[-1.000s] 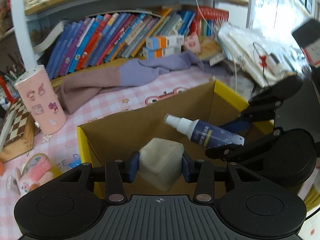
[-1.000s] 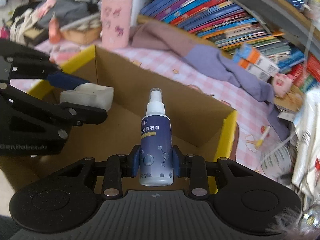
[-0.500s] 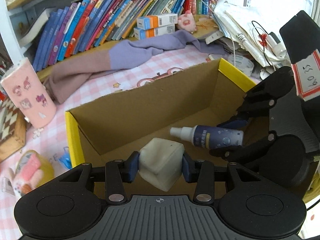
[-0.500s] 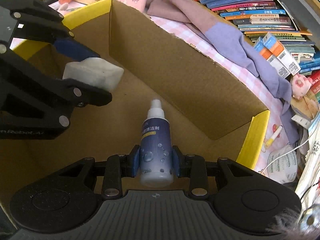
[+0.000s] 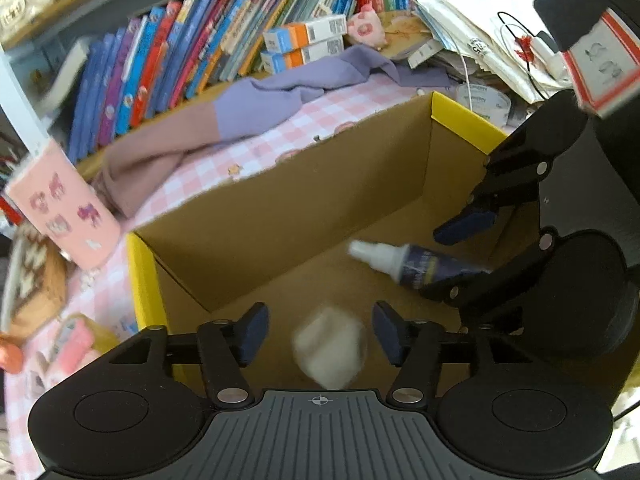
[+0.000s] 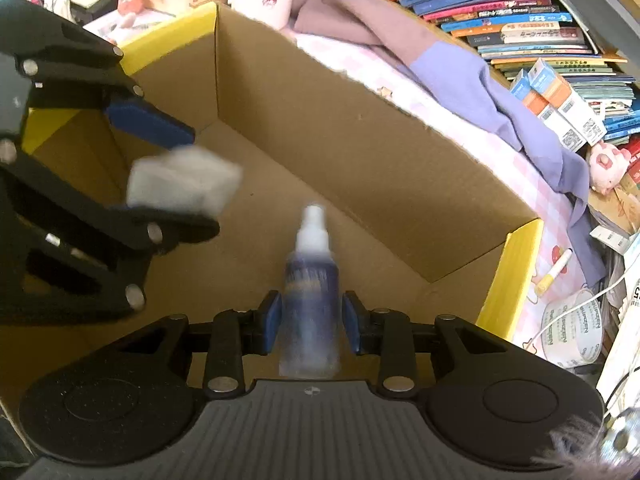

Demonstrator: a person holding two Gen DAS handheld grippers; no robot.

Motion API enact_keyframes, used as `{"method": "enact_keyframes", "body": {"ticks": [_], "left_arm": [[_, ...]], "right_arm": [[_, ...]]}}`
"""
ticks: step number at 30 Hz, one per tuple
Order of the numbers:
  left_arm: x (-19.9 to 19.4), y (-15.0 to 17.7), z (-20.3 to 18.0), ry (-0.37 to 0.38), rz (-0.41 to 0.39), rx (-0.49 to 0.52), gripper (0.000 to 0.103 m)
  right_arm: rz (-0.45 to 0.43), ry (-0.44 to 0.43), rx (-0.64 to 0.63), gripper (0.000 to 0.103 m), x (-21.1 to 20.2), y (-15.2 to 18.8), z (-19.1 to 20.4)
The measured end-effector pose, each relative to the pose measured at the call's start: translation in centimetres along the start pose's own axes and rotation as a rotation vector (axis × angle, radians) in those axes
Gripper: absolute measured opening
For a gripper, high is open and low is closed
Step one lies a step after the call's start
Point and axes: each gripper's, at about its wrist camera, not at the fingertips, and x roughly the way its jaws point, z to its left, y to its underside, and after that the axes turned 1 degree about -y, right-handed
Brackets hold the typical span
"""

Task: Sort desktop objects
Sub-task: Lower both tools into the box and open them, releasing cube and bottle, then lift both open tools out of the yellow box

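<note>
Right wrist: spray bottle (image 6: 311, 296) nozzle forward, long axis along tool (image 6: 311, 322)

A purple and mauve cloth (image 5: 224, 128) lies crumpled across the pink checked tablecloth (image 5: 304, 120). Behind the cloth, a row of leaning books (image 5: 192, 52) fills the shelf. At the cloth's right end two blue-and-orange cartons (image 5: 304, 42) are stacked, with a small pink pig figure (image 5: 366, 30) just beside them. Left of the cloth stands a pink cylinder with cartoon stickers (image 5: 64, 204), blurred, possibly a holder. Far right of the cloth lies a tape roll (image 6: 572, 330).
</note>
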Motion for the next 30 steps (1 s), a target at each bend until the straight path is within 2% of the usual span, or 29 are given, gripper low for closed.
{"method": "enact_keyframes", "body": {"ticks": [5,12,20,30], "left_arm": [[-1.4,0.5,0.8,-0.013,-0.069,-0.073,0.075],[-4.2,1.3,1.8,-0.055,-0.141,-0.156,0.075],[-8.6,2.8,3.2,-0.06,-0.234,-0.26,0.076],[-13.4,5.9,4.3,-0.024,-0.302,-0.287,0.078]], "right_arm": [[-0.036,-0.001,0.018,0.035,-0.6,0.2,-0.1],[-0.122,0.0,0.081,0.036,-2.9,1.0,-0.1],[-0.262,0.014,0.211,0.036,-7.6,1.5,-0.4],[-0.363,0.087,0.332,0.036,-12.8,3.5,3.3]]}}
